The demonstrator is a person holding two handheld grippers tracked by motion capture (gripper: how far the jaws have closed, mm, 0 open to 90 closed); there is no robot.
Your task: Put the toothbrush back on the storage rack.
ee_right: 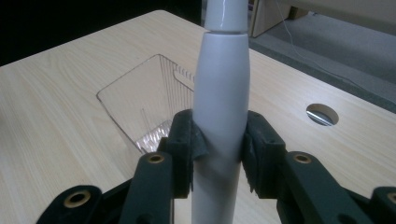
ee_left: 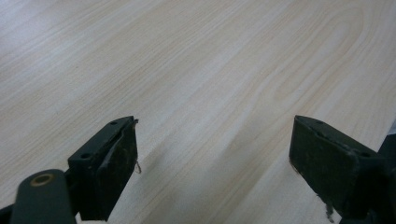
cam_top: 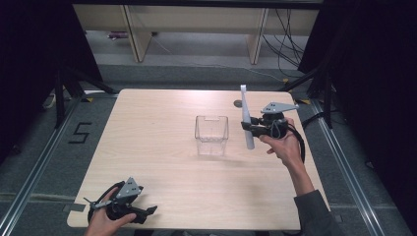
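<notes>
In the high view, the left gripper [cam_top: 147,212] was seen at the lower left of the frame, resting on the near edge of the wooden table [cam_top: 162,182] and held by a hand [cam_top: 102,222]. In the left gripper view its jaws were spread wide, with bare table surface [ee_left: 210,70] between them and nothing gripped.

Farther up, right of centre in the high view, the right gripper [cam_top: 247,126] was held above the table by the person's other hand [cam_top: 285,145]. Its jaws were pinched on a white electric toothbrush [cam_top: 246,118], which was kept nearly upright, tilted slightly. In the right gripper view the toothbrush's handle [ee_right: 222,116] was seen clamped between the two black pads.

Just left of the toothbrush, at the centre of the frame, a clear plastic container [cam_top: 212,135] stood open on the table. Beyond it, a round cable hole [cam_top: 238,103] was visible near the table's far edge.
</notes>
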